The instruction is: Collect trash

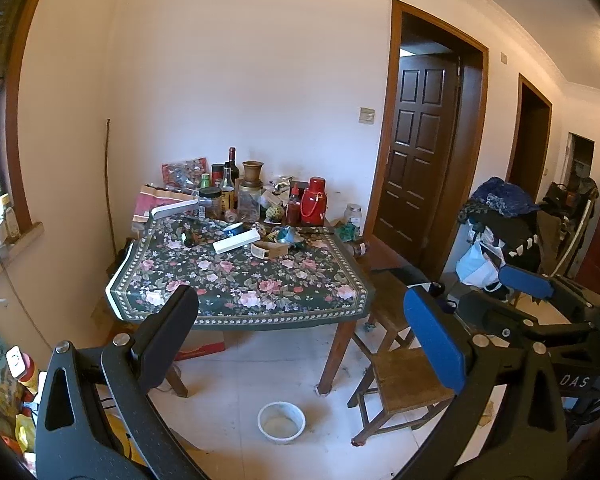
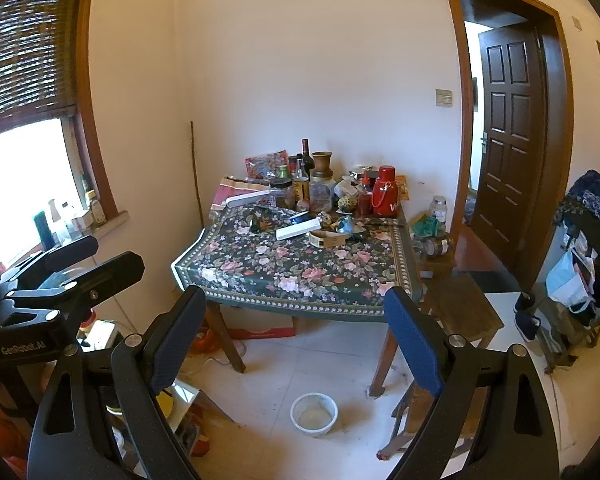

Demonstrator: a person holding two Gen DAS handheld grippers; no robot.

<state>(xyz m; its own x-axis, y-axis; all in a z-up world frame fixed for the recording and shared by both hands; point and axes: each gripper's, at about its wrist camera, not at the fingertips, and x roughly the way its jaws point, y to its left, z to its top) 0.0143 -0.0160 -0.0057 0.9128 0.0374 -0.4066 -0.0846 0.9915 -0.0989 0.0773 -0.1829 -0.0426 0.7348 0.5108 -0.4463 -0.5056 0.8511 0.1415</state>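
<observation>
A table [image 1: 240,300] with a dark floral cloth stands ahead against the wall. On it lie a long white box [image 1: 236,241], a flat open cardboard piece [image 1: 269,249] and a crumpled teal wrapper [image 1: 288,234]. My left gripper [image 1: 300,332] is open and empty, held in the air short of the table's front edge. My right gripper [image 2: 296,336] is open too, with nothing between its fingers, at about the same distance from the table [image 2: 300,276]. The right wrist view shows the white box [image 2: 298,229], cardboard [image 2: 328,238] and wrapper [image 2: 346,225].
Bottles, jars and a red thermos [image 1: 314,202] crowd the table's back. A white bowl [image 1: 281,422] sits on the tiled floor under the table's front. Wooden stools [image 1: 404,384] stand right of the table. Boxes and bags fill the left corner; a clothes-laden rack [image 1: 500,232] stands right.
</observation>
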